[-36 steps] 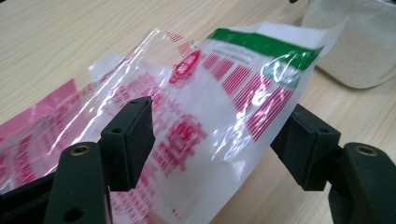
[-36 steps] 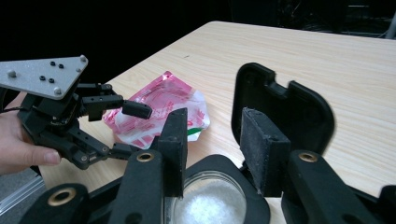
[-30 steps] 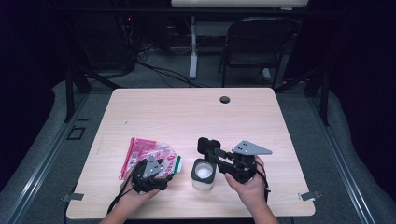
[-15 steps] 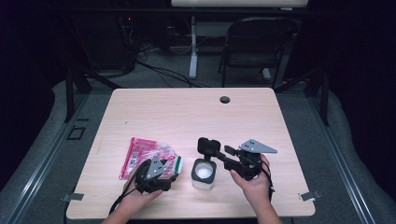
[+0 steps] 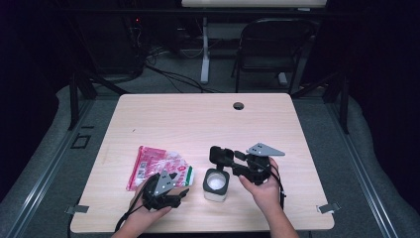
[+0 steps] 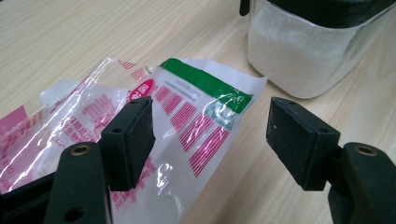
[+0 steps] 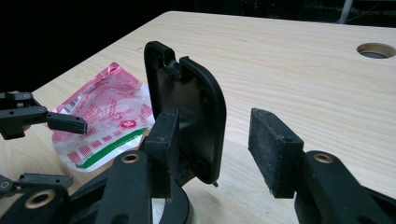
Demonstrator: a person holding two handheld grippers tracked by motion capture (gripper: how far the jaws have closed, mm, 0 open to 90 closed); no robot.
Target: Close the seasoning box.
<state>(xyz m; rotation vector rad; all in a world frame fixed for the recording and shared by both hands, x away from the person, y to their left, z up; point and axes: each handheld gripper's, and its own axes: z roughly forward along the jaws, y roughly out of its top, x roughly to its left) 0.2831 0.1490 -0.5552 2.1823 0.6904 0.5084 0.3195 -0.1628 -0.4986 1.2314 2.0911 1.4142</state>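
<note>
**Inspector:** Largest first: the pale wooden table [image 5: 198,124]. On its near part lie a crinkled pink-and-clear plastic pouch with a green strip [image 5: 161,166] and, just right of it, a small clear square container of white powder [image 5: 216,185] with its black hinged lid [image 5: 220,154] standing up.

**Clerk:** And the claws?

**Inspector:** The left gripper [image 5: 171,196] stands apart, empty, hovering at the pouch's green end. The right gripper [image 5: 241,163] has just been opening; its pads stand apart beside the raised lid, pressing nothing.

**Clerk:** How should the step be done well?

**Inspector:** In my judgement, clear the right pads off the lid without tipping the container, then pinch the pouch near its green strip, not its slack middle.

**Clerk:** Differences between views?

**Inspector:** The right gripper view shows the lid's inner face [image 7: 187,112]; the left gripper view shows the powder through the wall [image 6: 303,51].
</note>
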